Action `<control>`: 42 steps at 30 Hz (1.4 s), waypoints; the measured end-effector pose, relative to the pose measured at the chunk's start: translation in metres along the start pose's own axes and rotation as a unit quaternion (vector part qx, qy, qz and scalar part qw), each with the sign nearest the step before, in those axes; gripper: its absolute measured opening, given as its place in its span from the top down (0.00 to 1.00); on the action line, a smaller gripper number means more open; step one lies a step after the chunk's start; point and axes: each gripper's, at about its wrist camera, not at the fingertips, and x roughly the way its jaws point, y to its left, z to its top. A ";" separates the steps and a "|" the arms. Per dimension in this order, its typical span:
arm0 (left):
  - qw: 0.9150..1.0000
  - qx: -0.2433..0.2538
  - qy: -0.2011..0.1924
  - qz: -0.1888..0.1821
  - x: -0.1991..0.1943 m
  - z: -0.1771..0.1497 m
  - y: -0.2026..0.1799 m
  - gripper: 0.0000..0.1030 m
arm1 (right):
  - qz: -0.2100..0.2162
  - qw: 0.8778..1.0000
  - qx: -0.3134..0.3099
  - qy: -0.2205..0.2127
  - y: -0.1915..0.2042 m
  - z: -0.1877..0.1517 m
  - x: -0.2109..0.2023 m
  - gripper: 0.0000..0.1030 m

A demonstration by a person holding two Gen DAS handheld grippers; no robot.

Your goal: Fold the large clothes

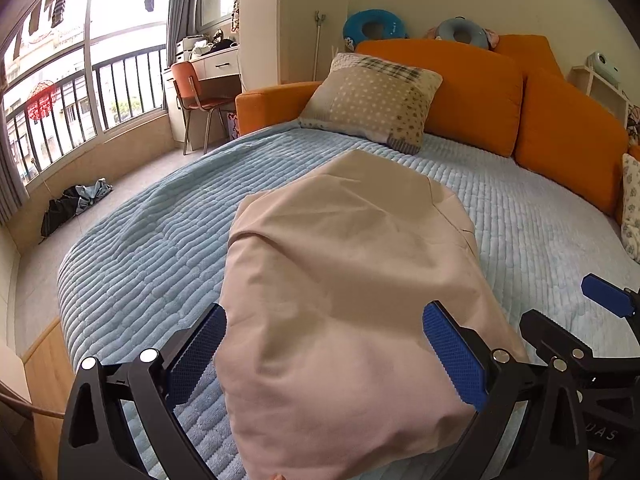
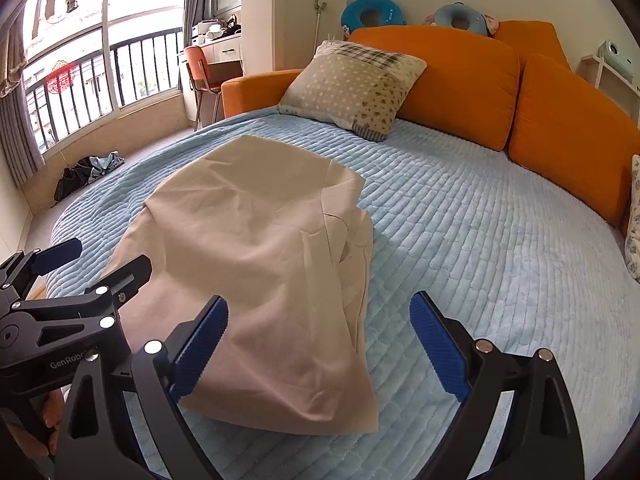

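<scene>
A beige garment (image 1: 344, 280) lies folded in a long strip on the light blue quilted bed (image 1: 160, 232); it also shows in the right wrist view (image 2: 260, 264). My left gripper (image 1: 324, 356) is open, its blue pads either side of the garment's near end, above it and not gripping. My right gripper (image 2: 320, 348) is open and empty, over the garment's near right edge and the bed (image 2: 480, 240). Each gripper shows in the other's view: the right one (image 1: 568, 320) and the left one (image 2: 92, 260), both open.
A patchwork pillow (image 1: 372, 100) and orange cushions (image 1: 560, 144) line the bed's far side. A chair (image 1: 196, 92) and desk stand by the balcony window at left. Dark clothes (image 1: 76, 204) lie on the floor. A floral pillow (image 1: 632, 208) sits at the right edge.
</scene>
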 end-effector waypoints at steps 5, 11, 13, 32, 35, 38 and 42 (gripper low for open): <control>1.000 0.001 0.001 -0.002 0.004 0.000 0.000 0.03 | -0.001 1.000 0.002 0.000 0.000 0.000 0.003 0.11; 1.000 -0.003 -0.001 -0.002 0.003 0.001 0.002 0.03 | -0.002 1.000 0.003 0.003 0.000 0.000 0.006 0.11; 1.000 -0.003 -0.002 0.000 0.003 0.001 0.002 0.03 | -0.002 1.000 0.004 0.004 0.001 0.000 0.007 0.11; 1.000 0.003 -0.006 0.008 -0.001 0.001 0.002 0.03 | -0.005 1.000 0.005 0.003 0.001 0.001 0.008 0.11; 1.000 0.003 -0.005 0.010 -0.002 0.001 0.001 0.03 | -0.006 1.000 0.004 0.003 0.001 0.001 0.007 0.11; 1.000 0.003 -0.005 0.010 -0.001 0.002 0.001 0.03 | -0.004 1.000 0.005 0.004 0.001 0.002 0.008 0.11; 1.000 0.004 -0.004 0.009 -0.002 0.002 0.001 0.03 | -0.005 1.000 0.004 0.004 0.001 0.001 0.008 0.11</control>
